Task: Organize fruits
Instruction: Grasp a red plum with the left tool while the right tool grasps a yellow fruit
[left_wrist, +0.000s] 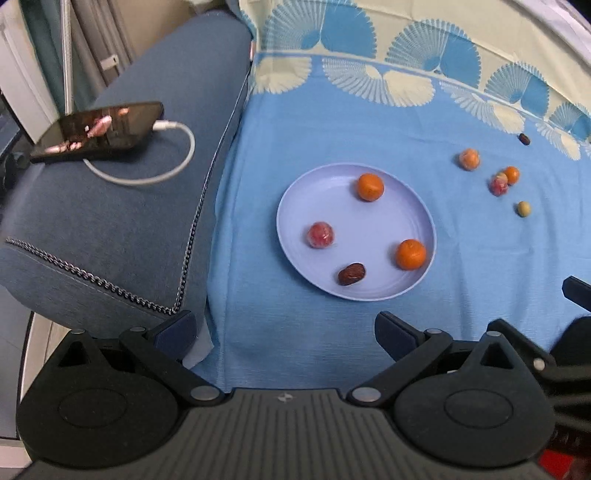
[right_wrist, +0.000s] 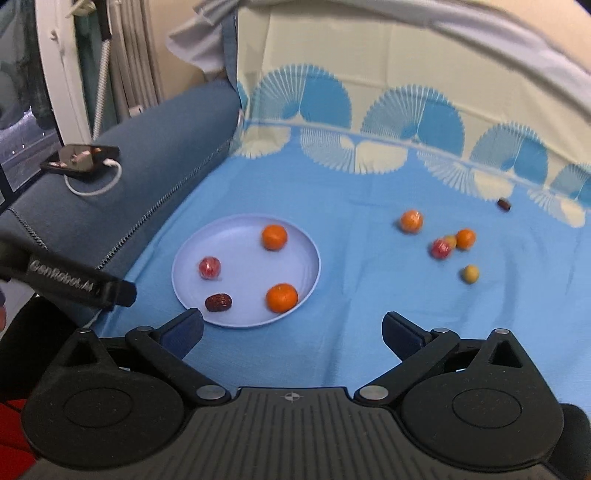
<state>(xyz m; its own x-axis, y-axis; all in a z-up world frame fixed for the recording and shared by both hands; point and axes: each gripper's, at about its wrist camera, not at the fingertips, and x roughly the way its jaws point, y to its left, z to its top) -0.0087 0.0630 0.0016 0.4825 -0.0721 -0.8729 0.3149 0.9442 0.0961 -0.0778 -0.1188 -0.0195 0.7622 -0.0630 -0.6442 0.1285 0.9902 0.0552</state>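
Observation:
A lilac plate (left_wrist: 369, 291) (right_wrist: 184, 254) lies on the blue bedsheet. On it rest two oranges (left_wrist: 370, 187) (left_wrist: 410, 254), a wrapped red fruit (left_wrist: 320, 234) and a brown date (left_wrist: 351, 274). Loose on the sheet to the right lie a wrapped orange fruit (right_wrist: 411, 221), a small orange (right_wrist: 465, 239), a wrapped red fruit (right_wrist: 441, 248), a green-yellow fruit (right_wrist: 470, 274) and a dark date (right_wrist: 503, 204). My left gripper (left_wrist: 286, 332) is open and empty, near the plate's front edge. My right gripper (right_wrist: 291, 332) is open and empty too, just right of the plate.
A blue sofa arm (left_wrist: 110, 221) borders the sheet on the left. On it lies a phone (left_wrist: 98, 131) with a white charging cable (left_wrist: 177, 155). The left gripper's finger (right_wrist: 79, 282) juts into the right wrist view. A fan-patterned cloth (left_wrist: 369, 55) rises behind.

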